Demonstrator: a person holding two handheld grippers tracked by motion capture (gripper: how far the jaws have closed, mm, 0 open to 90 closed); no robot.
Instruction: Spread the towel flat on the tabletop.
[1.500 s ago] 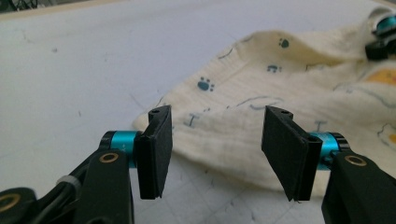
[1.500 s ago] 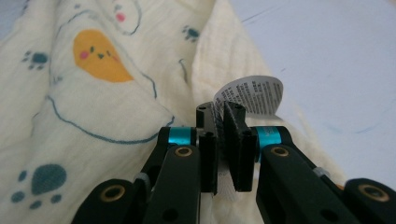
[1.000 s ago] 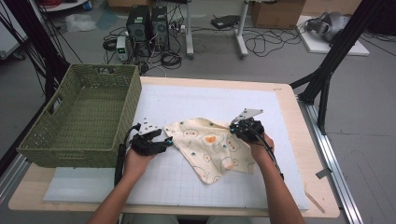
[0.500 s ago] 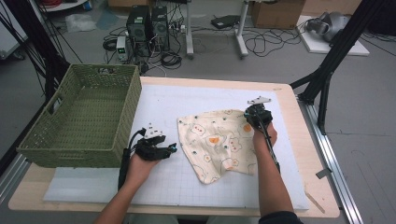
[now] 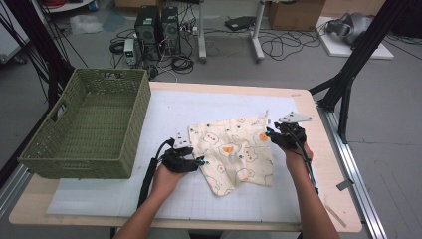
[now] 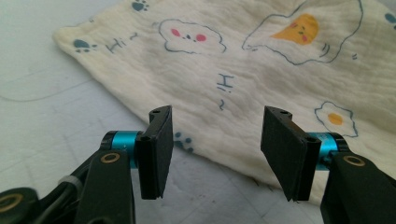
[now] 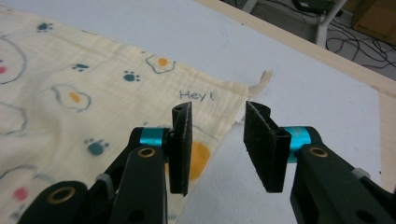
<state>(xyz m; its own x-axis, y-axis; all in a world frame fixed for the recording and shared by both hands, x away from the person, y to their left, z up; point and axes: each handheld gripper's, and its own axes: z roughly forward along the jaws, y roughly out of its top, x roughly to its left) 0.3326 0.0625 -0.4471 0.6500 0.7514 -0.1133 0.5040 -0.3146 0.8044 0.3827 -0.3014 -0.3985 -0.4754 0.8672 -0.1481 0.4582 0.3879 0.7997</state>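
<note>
The printed cloth (image 5: 234, 152) lies spread but rumpled on the bench between both sets of jaws, the right gripper (image 7: 217, 135) having just been opening with nothing between its jaws beside the corner, the left gripper (image 6: 215, 149) spread over the near edge (green basket (image 5: 87, 127) empty), so folding and stowing seem left.

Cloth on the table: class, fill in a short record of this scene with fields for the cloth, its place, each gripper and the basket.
cloth: cream muslin cloth printed with eggs, paw prints and clouds, partly spread, lower part creased
place: on the white gridded mat, right of the basket
left gripper: open, fingers over the cloth's edge, nothing pinched
right gripper: jaws have just been opening; open at the cloth's corner, cloth not between the fingers
basket: green woven plastic basket, at the table's left
</note>
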